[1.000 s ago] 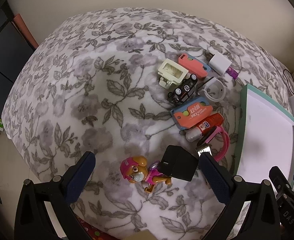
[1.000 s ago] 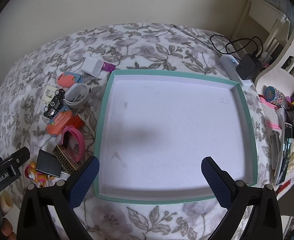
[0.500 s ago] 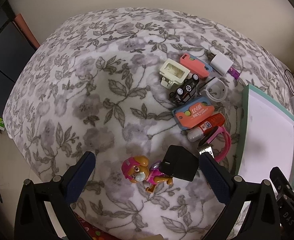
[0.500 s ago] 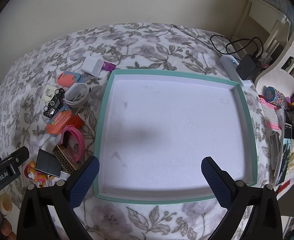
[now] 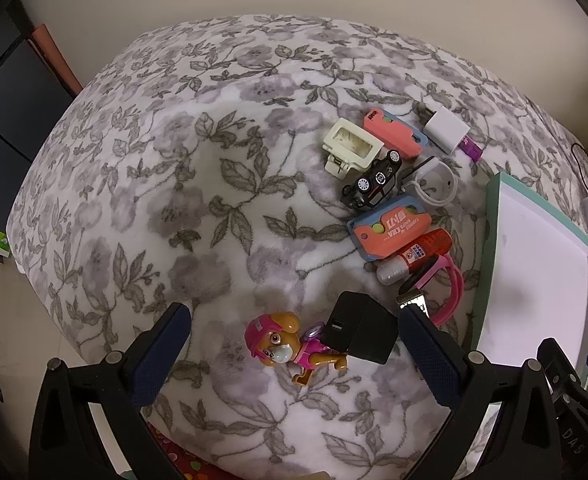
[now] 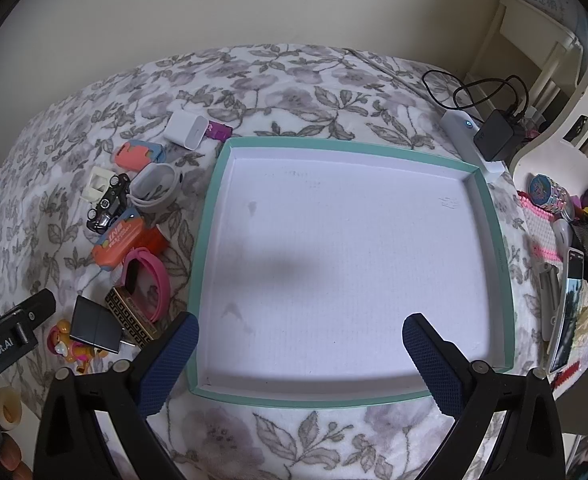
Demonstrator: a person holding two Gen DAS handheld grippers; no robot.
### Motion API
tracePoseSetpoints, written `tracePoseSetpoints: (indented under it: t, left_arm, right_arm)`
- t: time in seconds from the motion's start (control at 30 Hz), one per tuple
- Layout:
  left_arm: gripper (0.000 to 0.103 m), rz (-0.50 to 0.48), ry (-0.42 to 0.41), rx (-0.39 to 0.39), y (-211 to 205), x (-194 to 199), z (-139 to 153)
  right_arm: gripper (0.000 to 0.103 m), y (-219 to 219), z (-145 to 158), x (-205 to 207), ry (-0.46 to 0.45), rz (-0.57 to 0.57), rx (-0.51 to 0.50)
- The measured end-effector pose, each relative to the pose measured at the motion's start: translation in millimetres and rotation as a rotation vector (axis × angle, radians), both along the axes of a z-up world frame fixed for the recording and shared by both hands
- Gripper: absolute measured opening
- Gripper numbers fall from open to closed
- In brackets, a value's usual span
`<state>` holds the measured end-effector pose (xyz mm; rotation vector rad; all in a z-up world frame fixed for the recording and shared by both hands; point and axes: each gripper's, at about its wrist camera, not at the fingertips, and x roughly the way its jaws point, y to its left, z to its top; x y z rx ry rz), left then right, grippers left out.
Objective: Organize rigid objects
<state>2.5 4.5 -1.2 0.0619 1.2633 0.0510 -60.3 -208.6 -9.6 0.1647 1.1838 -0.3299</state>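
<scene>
A teal-rimmed white tray (image 6: 210, 216) lies on the floral blanket; its edge (image 5: 494, 240) shows at the right of the left wrist view. Left of it is a row of small objects: white charger (image 5: 445, 129), cream frame (image 5: 352, 148), black toy car (image 5: 372, 182), orange case (image 5: 390, 227), red tube (image 5: 414, 256), pink watch (image 5: 448, 286), black adapter (image 5: 360, 332) and pup figure (image 5: 286, 346). My left gripper (image 5: 296, 344) is open, its fingers either side of the figure and adapter. My right gripper (image 6: 300, 354) hangs open over the tray's near part, holding nothing.
A patterned gold-black box (image 6: 132, 316) lies beside the adapter (image 6: 96, 324). A power strip with a black plug (image 6: 494, 136) and cable sits at the tray's far right corner. Toys and a phone (image 6: 570, 312) crowd the right edge. The blanket's left half (image 5: 154, 200) is bare.
The left gripper has drifted slightly, so the objects sit a little further right and lower in its view. The right gripper has held still.
</scene>
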Motion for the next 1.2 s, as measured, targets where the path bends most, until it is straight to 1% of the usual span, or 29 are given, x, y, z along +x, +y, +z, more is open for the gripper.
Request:
tracePoseSetpoints:
  t: [0.77,0.97,1.07,1.2]
  left_arm:
    - [0.103,0.015,0.018,0.004,2.9,1.2,-4.3]
    - [0.103,0.027,0.022,-0.007,7.4,2.1,-4.7]
    - [0.103,0.058,0.026,-0.027,17.1,4.1,-5.0]
    - [0.103,0.128,0.028,-0.021,36.7,6.8,-7.1]
  right_arm:
    - [0.103,0.6,-2.3,0.4,0.009,0.004,0.002]
    - [0.103,5.8,-2.7,4.5,0.005,0.023,0.015]
    - [0.103,13.4,0.4,6.9,-0.024,0.059,0.051]
    - [0.103,32.7,0.6,15.9,-0.053,0.128,0.083]
